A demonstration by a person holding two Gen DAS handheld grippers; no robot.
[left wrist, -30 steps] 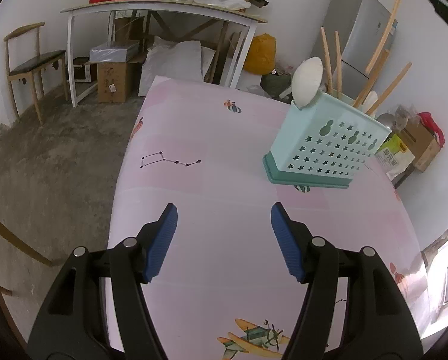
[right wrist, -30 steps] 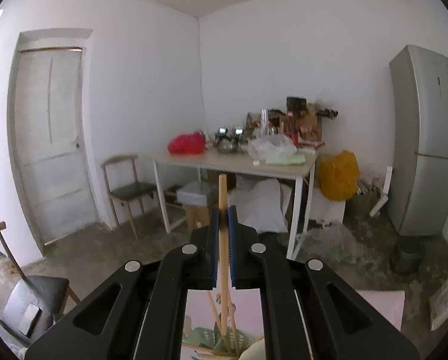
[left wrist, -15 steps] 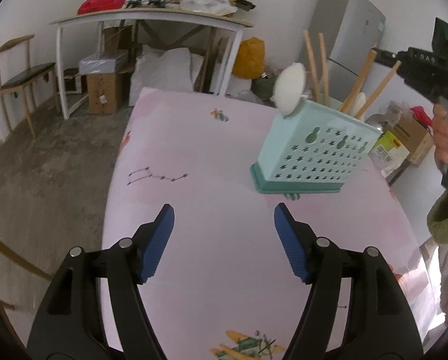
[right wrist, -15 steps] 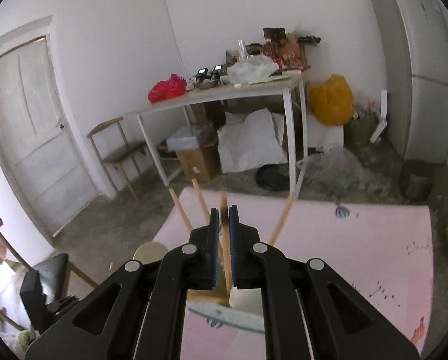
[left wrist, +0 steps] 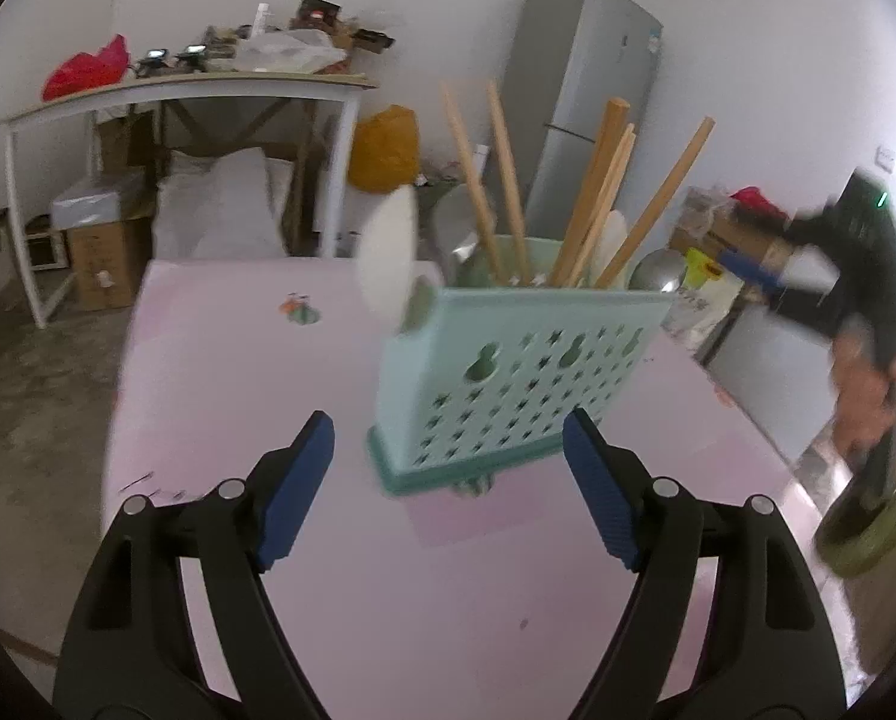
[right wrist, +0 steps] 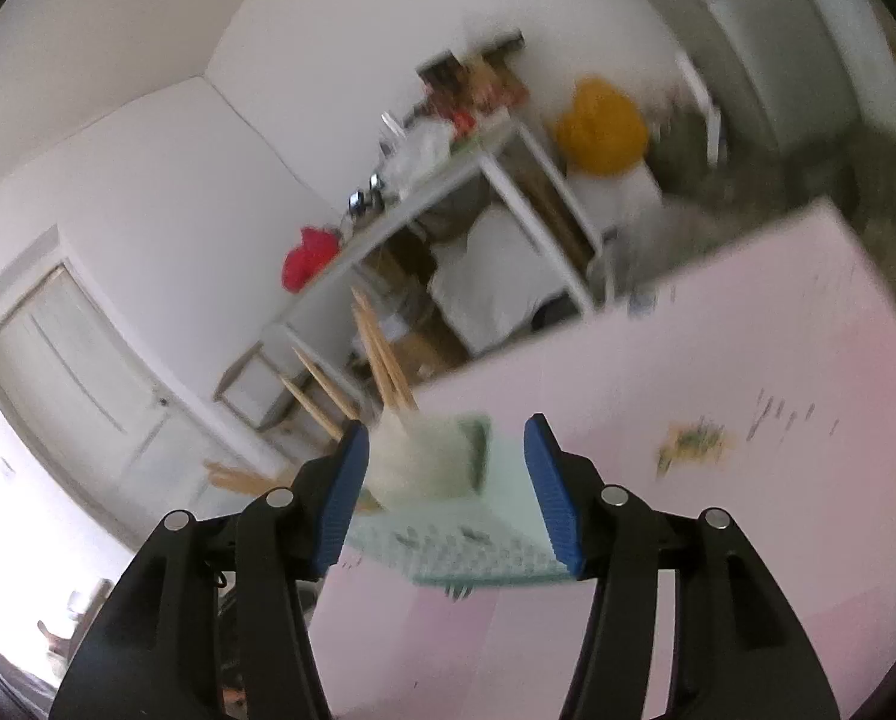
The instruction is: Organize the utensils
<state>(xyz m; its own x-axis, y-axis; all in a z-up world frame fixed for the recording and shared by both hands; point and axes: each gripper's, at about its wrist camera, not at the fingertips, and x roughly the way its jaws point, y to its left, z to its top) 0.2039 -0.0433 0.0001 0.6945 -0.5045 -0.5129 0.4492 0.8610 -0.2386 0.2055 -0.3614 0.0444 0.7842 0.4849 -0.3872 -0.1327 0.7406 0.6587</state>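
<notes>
Item: mint caddy [left wrist: 508,372] stood mid-surface [left wrist: 219,360] holding wooden utensils [left wrist: 592,198]; your right gripper [right wrist: 441,480] and left gripper [left wrist: 448,480] had jaws opening, empty; you needed clean withdrawal above the handles.

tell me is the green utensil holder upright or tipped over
Upright: the utensil holder stands on its base on the pink table, wooden handles pointing up.

A: What sits past the right gripper [right wrist: 444,474]?
B: A mint-green utensil caddy [right wrist: 484,546] on the pink tabletop [right wrist: 718,540], wooden handles [right wrist: 381,360] sticking out.
A: And the jaws?
B: Opening, blue pads [right wrist: 339,495] apart, nothing pinched between them. Picture's blurred.
</notes>
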